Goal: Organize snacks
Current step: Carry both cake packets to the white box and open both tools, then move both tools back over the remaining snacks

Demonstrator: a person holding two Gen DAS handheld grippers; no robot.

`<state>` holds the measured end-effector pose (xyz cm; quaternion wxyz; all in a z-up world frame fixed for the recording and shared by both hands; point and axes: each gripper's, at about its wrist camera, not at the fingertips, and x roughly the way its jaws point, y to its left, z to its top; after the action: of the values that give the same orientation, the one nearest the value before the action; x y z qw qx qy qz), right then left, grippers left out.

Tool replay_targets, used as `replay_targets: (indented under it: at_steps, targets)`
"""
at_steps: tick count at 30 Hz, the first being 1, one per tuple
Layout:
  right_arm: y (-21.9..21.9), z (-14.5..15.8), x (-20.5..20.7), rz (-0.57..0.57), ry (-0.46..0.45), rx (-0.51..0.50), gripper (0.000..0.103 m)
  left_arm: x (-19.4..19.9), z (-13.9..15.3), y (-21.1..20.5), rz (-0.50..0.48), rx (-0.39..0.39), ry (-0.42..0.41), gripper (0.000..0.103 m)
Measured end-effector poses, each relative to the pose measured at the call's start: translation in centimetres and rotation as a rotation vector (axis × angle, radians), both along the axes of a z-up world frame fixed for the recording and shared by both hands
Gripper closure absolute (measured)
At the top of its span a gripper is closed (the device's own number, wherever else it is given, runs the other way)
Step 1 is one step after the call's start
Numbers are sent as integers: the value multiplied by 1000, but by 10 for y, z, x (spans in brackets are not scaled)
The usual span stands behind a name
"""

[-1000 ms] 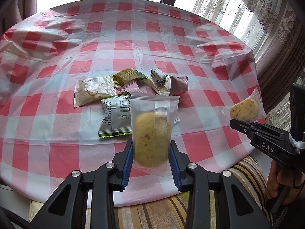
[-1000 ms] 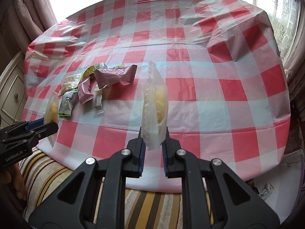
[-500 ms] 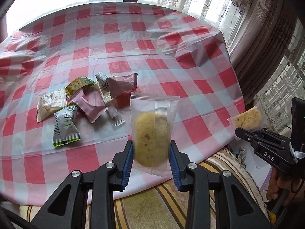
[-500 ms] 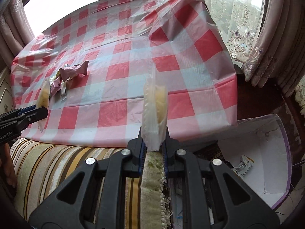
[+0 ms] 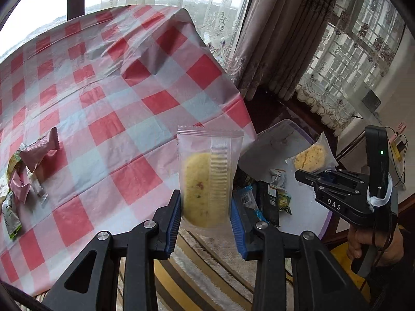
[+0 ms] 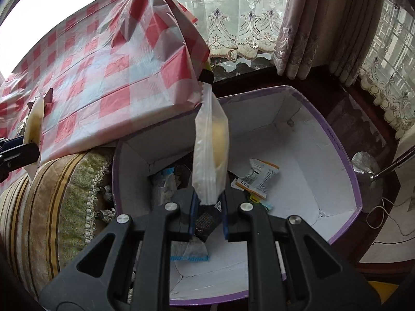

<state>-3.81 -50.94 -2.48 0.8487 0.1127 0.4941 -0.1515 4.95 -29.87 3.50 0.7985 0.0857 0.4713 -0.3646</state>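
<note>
Snacks first: I've got a wrapped cake [image 5: 205, 181] clamped between my left gripper's [image 5: 206, 215] blue pads, held upright by its lower half, and it hangs over the striped cushion [image 5: 207, 267] at the near edge of the table, not over the box yet. My right gripper [image 6: 207, 207] pinches a second wrapped cake [image 6: 211, 150] edge-on by its bottom seam, directly above the open purple-rimmed box [image 6: 337, 140] on the floor.

The right grip worries me. The jaws stand narrow on a thin strip of slick film while the cake's weight sits well above them, so the packet can fold over or slide out sideways. If I let go from this height it falls in, but it may land on the loose packets [image 6: 256, 178] already lying on the box bottom and bounce toward the near wall.

On the left, releasing now drops the cake onto the cushion or into the gap beside the box. I need to carry it further right first, and my two grippers are close enough that swinging across risks knocking them together.

Farther off, the remaining snack pile [image 5: 28, 165] lies near the left edge of the table on the checked tablecloth [image 5: 124, 98]. That plastic cloth hangs loose over the table's corner, just beside the box rim, and a careless pass could snag it and drag the pile.
</note>
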Motion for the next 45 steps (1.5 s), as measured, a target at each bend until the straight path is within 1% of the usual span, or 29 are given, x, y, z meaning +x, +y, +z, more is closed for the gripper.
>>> replay_targets:
  at_steps: [7,10,14,16,17,18,21,26,28,30,33,39,41,45]
  targets:
    - [-22,-16,-30,-59,36,26,85,-40,-9,-53,-174,27,50,66]
    - [-27,-17,-39,-74,44,38,84,-55,-12,-69,-231,44,63,66]
    - [-30,-15,-45,-85,45,30,83,-70,-18,-85,-309,53,103,65]
    - [-31,-14,-42,-92,42,25,75,-74,-20,-88,-334,59,116,62]
    - [-32,-13,-41,-94,36,27,68,-74,-21,-88,-332,62,117,59]
    - [-32,-12,-40,-93,30,31,63,-72,-21,-87,-323,62,118,56]
    - [-29,-9,-35,-86,22,36,61,-65,-18,-79,-275,54,119,53]
    - [-21,-6,-27,-68,14,41,60,-50,-12,-61,-183,29,100,53]
    - [-17,-4,-23,-58,7,42,59,-43,-10,-53,-145,22,90,52]
    - [-12,-1,-20,-46,3,42,55,-36,-8,-45,-108,12,83,52]
    - [-3,2,-12,-22,-2,43,54,-25,-7,-31,-51,-4,77,52]
    - [26,11,7,38,-28,54,50,0,-6,6,76,-28,83,52]
    - [38,14,15,57,-38,65,49,7,-6,21,116,-37,89,52]
    - [69,21,31,124,-60,72,45,20,-7,51,198,-50,92,52]
